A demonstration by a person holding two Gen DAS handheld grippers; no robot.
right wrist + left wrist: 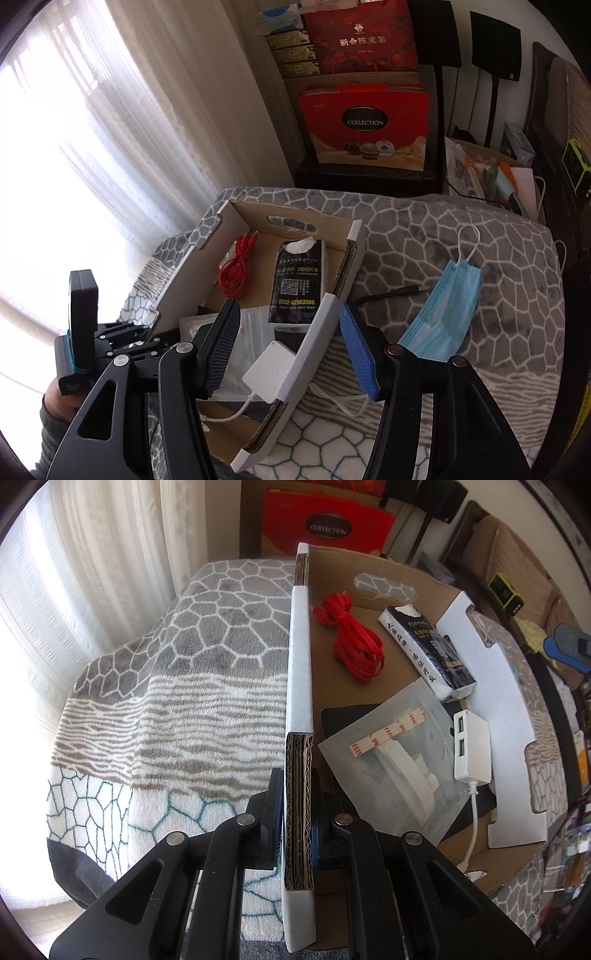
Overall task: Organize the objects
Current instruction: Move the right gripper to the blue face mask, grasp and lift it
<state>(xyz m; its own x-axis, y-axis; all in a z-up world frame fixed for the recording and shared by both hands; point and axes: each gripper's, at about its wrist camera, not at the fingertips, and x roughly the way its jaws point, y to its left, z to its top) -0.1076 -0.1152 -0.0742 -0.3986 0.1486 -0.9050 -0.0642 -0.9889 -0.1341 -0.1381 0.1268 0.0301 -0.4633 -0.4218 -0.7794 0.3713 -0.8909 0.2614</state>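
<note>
From the left wrist view, the left gripper (298,823) is clamped tight on the near wall of the shallow brown corrugated cardboard box with white foam-lined edges (300,686), its pads pressing either side of the thick layered board and steadying the box on the grey-and-white patterned blanket (177,686). Inside sit a bundled red flat cable (354,646), a black-and-white soft tissue pack (428,653), a clear plastic pouch holding a white plastic part and strips of tape (391,760), and a white USB hub with its cord (472,749). Over in the right wrist view, the right gripper (291,350) stands with jaws apart, straddling the box's right-hand wall, the pads pressing on nothing; the white hub lies just below, between the jaws and inside the box. Well apart on the blanket to the right lies what looks like the next candidate: a crumpled pale blue pleated face mask with white ear loops (443,310). I judge it feather-light, limp and floppy, so it will sag and drape from wherever it is pinched, and the loops may snag on the box edge. Best to take it across the bunched pleated middle, not by a thin loop. A slim black cable end (391,295) rests beside it, thin and easy to miss.
</note>
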